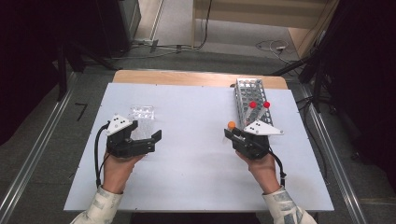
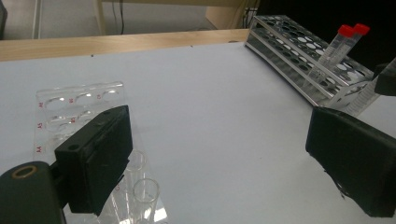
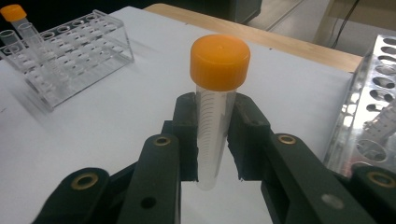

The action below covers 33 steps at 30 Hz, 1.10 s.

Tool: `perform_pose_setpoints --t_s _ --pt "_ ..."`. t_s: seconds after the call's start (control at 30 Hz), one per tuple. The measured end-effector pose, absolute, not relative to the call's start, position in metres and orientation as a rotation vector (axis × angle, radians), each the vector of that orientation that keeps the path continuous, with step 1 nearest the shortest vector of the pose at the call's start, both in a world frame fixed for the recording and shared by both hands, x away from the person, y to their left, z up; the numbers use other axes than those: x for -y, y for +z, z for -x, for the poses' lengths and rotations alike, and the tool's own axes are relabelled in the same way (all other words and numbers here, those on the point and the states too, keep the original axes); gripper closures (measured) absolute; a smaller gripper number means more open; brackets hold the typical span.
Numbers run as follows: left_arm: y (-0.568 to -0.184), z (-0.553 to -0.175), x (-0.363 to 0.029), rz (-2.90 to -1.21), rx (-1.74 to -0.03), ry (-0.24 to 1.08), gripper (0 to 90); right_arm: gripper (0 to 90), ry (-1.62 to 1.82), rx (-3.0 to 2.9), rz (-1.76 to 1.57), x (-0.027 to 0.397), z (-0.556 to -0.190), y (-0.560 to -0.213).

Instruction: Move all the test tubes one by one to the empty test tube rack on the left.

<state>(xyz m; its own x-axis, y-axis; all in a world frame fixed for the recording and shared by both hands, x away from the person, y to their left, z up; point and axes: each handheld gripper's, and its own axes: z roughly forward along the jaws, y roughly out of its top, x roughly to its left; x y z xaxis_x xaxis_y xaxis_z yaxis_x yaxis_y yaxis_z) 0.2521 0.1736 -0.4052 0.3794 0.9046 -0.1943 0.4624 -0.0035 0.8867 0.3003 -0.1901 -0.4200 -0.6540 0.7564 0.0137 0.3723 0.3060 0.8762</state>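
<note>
My right gripper (image 3: 215,154) is shut on a clear tube with an orange cap (image 3: 218,60), held upright between the pads. From above, that tube (image 1: 231,124) and the right gripper (image 1: 230,133) sit just left of the metal rack's near end. The left gripper (image 1: 147,130) stands wide open at the near end of a clear plastic rack (image 1: 142,115) and holds nothing. In the left gripper view its jaws (image 2: 219,140) are far apart, the left one over the clear rack (image 2: 79,105).
A tilted metal rack (image 1: 250,95) at the right holds two red-capped tubes (image 1: 259,105), also the red-capped tubes (image 2: 350,32) in the left gripper view. The clear rack (image 3: 70,53) holds another orange-capped tube (image 3: 13,13). A white mat (image 1: 196,154) covers the table.
</note>
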Motion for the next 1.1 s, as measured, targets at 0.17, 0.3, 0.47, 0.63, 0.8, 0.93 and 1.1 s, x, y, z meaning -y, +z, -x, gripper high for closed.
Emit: perform_pose_setpoints --t_s 0.17,0.3,0.47,0.63,0.8,0.93,1.1 --pt "-0.405 -0.252 -0.173 -1.63 -1.234 0.545 7.6 71.1 1.301 -2.195 -0.992 0.185 -0.299 -0.423" --pt "-0.405 -0.251 -0.169 -1.639 -1.224 0.544 7.6 71.1 1.311 -2.205 -0.985 0.181 -0.298 -0.423" --pt "-0.405 -0.25 -0.165 -1.651 -1.211 0.539 7.8 71.1 1.304 -2.222 -0.964 0.173 -0.296 -0.427" --pt "-0.405 -0.249 -0.16 -1.66 -1.201 0.535 7.8 71.0 1.302 -2.249 -0.941 0.161 -0.293 -0.431" --pt "-0.407 -0.249 -0.153 -1.68 -1.187 0.524 7.9 71.1 1.311 -2.274 -0.911 0.149 -0.29 -0.434" --pt "-0.407 -0.248 -0.147 -1.69 -1.171 0.503 8.2 71.1 1.318 -2.294 -0.89 0.139 -0.287 -0.435" --pt "-0.406 -0.247 -0.139 -1.689 -1.145 0.488 9.9 71.1 1.321 -2.32 -0.86 0.129 -0.285 -0.438"
